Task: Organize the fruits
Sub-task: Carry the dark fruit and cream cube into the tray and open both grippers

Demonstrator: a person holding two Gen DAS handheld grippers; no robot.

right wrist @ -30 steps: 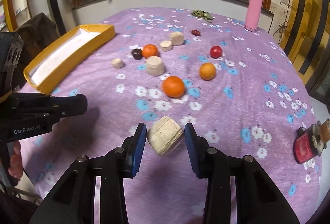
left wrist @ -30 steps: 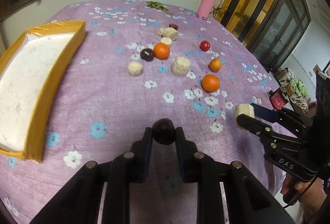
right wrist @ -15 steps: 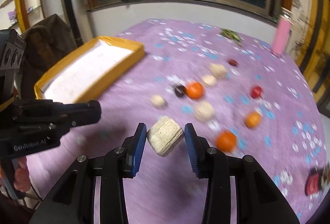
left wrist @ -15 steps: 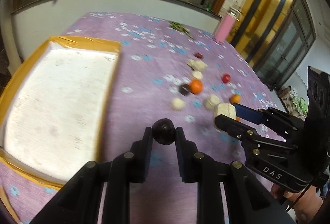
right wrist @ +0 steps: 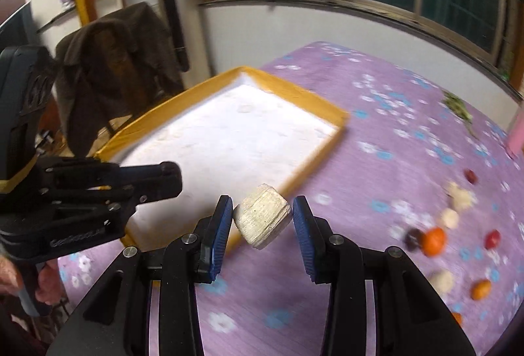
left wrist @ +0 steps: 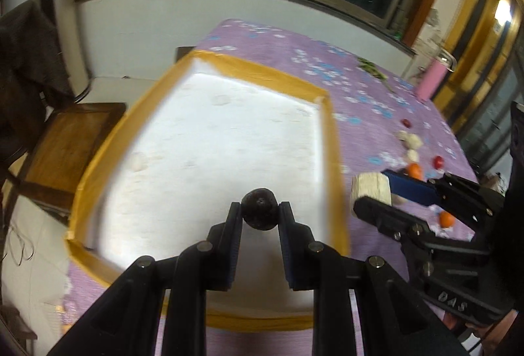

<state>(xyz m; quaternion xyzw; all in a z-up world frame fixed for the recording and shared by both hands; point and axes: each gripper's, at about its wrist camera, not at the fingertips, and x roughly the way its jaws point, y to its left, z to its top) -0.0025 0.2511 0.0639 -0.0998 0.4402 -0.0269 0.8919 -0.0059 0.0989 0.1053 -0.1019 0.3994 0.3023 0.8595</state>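
Observation:
In the left wrist view my left gripper (left wrist: 259, 216) is shut on a small dark round fruit (left wrist: 258, 208), hanging over the white floor of the yellow-rimmed tray (left wrist: 330, 140). To its right, my right gripper (left wrist: 373, 192) carries a pale beige chunk (left wrist: 369, 189) just outside the tray's right rim. The right wrist view shows that chunk (right wrist: 263, 220) clamped tilted between the blue pads of the right gripper (right wrist: 262, 221), above the tray's near corner (right wrist: 294, 179). Oranges (right wrist: 434, 241), a red fruit (right wrist: 492, 239) and pale pieces (right wrist: 461, 197) lie scattered on the purple flowered cloth at the right.
A pink bottle (left wrist: 434, 79) and green scraps (right wrist: 457, 105) sit at the table's far side. Left of the table stand a wooden chair (left wrist: 72, 143) and a chair draped with a dark coat (right wrist: 114, 61). A person's hand (right wrist: 42, 284) grips the left tool.
Both grippers swung left, away from the scattered fruit and toward the tray. The left one now hangs over the tray's white floor, the right one by its rim. Both grips are unchanged.

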